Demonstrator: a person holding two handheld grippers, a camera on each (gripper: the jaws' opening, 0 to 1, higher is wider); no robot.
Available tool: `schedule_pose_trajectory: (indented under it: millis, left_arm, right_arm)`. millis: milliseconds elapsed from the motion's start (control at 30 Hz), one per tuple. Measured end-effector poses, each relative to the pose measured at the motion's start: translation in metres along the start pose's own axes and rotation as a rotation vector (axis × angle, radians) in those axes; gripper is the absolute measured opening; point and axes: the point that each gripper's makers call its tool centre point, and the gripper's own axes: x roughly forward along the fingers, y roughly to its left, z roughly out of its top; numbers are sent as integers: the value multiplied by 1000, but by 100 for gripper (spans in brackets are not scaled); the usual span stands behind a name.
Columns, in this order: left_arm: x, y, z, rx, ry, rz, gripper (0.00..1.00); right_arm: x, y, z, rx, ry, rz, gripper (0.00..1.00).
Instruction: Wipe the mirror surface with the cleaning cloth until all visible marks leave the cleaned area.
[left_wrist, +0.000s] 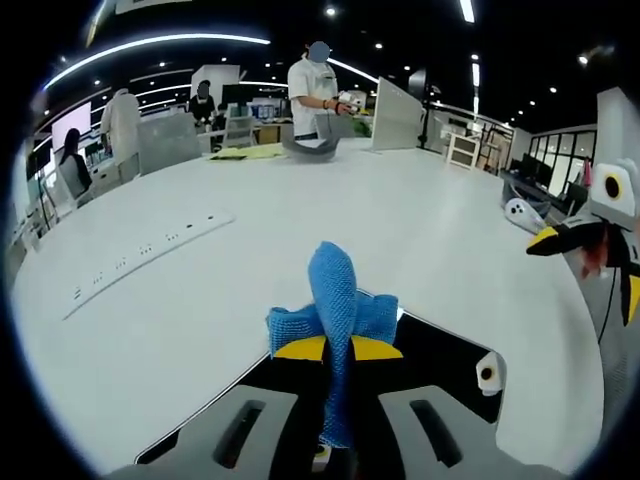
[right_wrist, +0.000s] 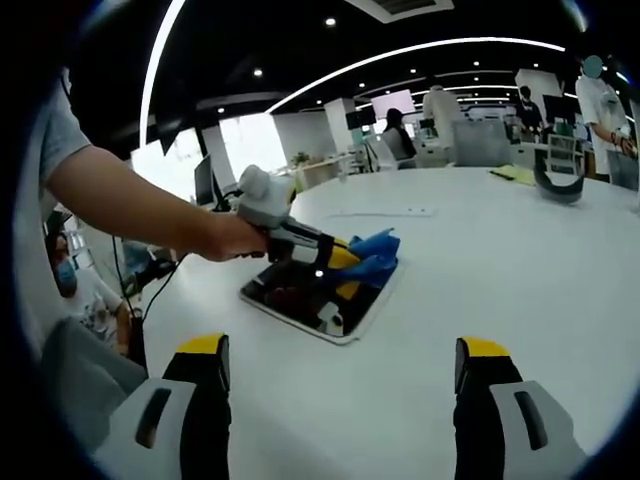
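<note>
In the right gripper view, a person's hand (right_wrist: 225, 238) steers the left gripper (right_wrist: 345, 262), whose fingers pinch the blue cleaning cloth (right_wrist: 375, 250) down onto the mirror (right_wrist: 345, 330), which lies flat on the white counter (right_wrist: 500, 260), presumably to scrub marks. The right gripper (right_wrist: 340, 385) hangs back, fingers wide and empty, likely keeping clear.

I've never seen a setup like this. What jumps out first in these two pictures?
Most striking is the bright blue cleaning cloth, pinched in the left gripper and pressed on the dark mirror lying flat on the big white table. In the right gripper view, a person's hand holds that tool, while the right gripper waits open in front, yellow-tipped.
</note>
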Motion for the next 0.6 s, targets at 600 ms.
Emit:
schedule_pose_trajectory:
  millis: [600]
  left_arm:
    - [0,2,0,18,2,10,6]
  right_arm:
    - [-2,0,9,15,-22,-14,92]
